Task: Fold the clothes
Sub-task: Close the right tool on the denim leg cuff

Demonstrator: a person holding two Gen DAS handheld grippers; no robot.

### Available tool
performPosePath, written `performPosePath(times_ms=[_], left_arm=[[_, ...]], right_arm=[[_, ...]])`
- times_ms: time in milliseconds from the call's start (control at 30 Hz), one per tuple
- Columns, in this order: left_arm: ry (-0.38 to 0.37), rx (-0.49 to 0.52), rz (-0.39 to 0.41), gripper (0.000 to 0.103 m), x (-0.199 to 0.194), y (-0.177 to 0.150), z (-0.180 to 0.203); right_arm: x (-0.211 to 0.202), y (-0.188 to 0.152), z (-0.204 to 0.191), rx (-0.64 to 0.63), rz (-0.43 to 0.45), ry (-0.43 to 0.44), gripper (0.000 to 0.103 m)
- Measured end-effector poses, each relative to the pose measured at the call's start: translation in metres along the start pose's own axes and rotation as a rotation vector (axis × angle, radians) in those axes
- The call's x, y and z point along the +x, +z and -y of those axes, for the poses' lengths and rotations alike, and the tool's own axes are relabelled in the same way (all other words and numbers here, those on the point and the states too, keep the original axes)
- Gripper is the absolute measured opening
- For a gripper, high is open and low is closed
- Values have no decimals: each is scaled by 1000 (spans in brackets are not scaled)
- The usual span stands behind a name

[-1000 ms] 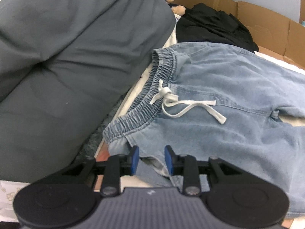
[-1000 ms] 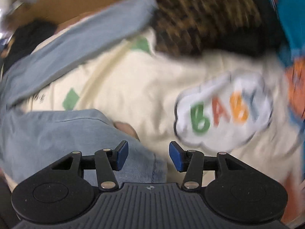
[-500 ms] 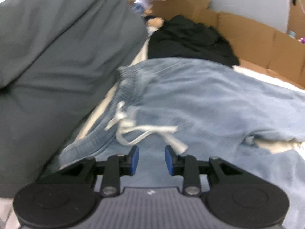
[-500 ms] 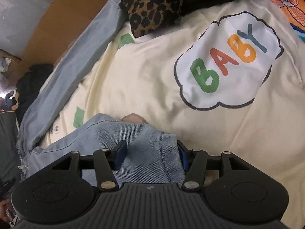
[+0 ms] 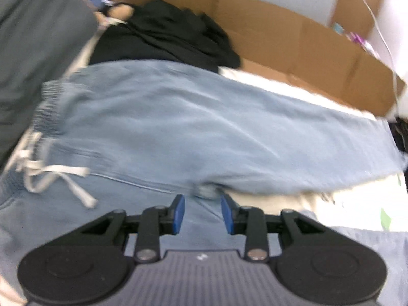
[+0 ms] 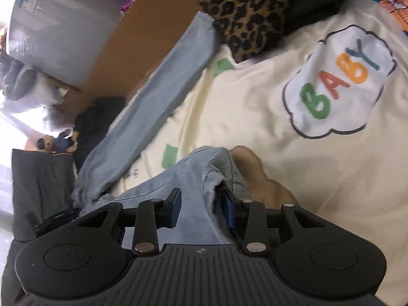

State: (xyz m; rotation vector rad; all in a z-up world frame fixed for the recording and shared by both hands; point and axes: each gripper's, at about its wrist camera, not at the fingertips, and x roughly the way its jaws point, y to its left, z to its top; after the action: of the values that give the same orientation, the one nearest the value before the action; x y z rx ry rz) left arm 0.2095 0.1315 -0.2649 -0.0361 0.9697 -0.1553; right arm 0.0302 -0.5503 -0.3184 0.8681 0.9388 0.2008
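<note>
Right gripper (image 6: 201, 205) has just been closing its jaws, and a bunched fold of the jeans' (image 6: 193, 176) hem now sits between the 2 blue pads, which press on it from both sides. A bare foot (image 6: 257, 176) shows just beyond that fold, touching the denim. One leg (image 6: 158, 94) of the jeans runs away toward a leopard cushion (image 6: 252, 12), across a cream blanket (image 6: 255, 117) printed with "BABY" (image 6: 336, 79).

Left gripper (image 5: 202, 213) hovers over the crotch of the jeans (image 5: 193, 127), jaws partly spread with nothing pinched; denim lies beneath the gap between the pads. The picture is blurred. The elastic waistband and its white drawstring (image 5: 53, 176) lie to the left, beside a grey cushion (image 5: 33, 51). Behind the jeans sit a black garment (image 5: 168, 35) and a cardboard wall (image 5: 306, 51).
</note>
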Motion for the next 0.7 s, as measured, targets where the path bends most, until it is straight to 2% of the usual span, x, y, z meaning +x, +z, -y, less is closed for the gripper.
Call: performPosePath(times_ms=[133,233,267,400,500,567,600,700], left_arm=[[-69,91,-65,34,14,-12,28],[-63,147,-82,36,19,-24,41],[-59,144,-82,36,21,-27,42],[-53,72,-74,38,29,-41,36],[-47,75,-63,38,35,-46,36],[-43,87,-54,39,37,-45,37],[-43,90,-48,39,38,-45,37],[-56,63,-41,39,42,-43,33]], right_arm=[[13,8,7,15,-9,-38,46],[27,15,20,41,-26,-56,49],[32,17,24,49,-34,-61,50],[44,22,33,78,-39,-71,67],[49,21,33,77,-46,-76,67],[49,19,30,60,-42,-93,61],[48,18,29,55,-40,-110,50],[40,17,30,71,-18,-115,33]])
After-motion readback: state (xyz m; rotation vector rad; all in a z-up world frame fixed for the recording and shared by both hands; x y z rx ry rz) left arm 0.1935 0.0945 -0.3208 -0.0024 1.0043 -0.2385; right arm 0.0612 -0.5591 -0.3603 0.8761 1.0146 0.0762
